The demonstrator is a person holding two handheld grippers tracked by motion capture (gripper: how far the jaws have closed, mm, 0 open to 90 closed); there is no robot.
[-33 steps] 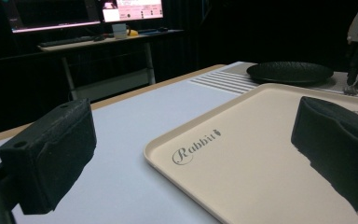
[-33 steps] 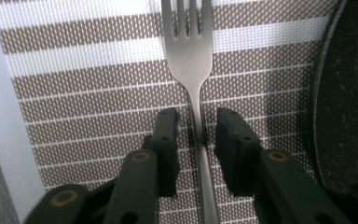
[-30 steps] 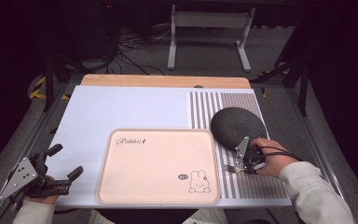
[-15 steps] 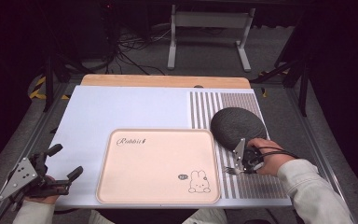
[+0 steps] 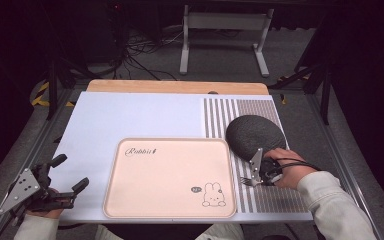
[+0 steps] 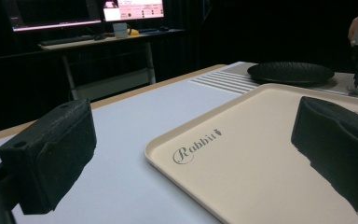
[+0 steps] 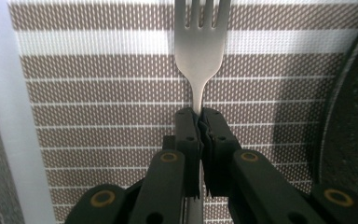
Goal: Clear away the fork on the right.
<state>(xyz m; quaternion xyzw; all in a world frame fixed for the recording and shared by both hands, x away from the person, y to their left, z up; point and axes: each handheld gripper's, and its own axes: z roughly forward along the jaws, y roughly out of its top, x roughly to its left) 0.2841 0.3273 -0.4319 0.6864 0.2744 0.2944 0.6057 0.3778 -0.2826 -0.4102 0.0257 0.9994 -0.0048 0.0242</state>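
Two claws differ: the right claw (image 7: pixel 199 122) pinches a fork (image 7: pixel 199 42) by its neck, tines forward over the striped mat (image 7: pixel 98 70), probably for placing. Lower left, the left claw (image 5: pixel 67 176) waits wide apart and empty beside the tray (image 5: pixel 170 175).

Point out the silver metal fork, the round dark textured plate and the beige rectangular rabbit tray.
Silver metal fork (image 7: pixel 200 51): right gripper view, base of the tines.
Round dark textured plate (image 5: pixel 255 134): high view, centre.
Beige rectangular rabbit tray (image 5: pixel 167 177): high view, bare middle.
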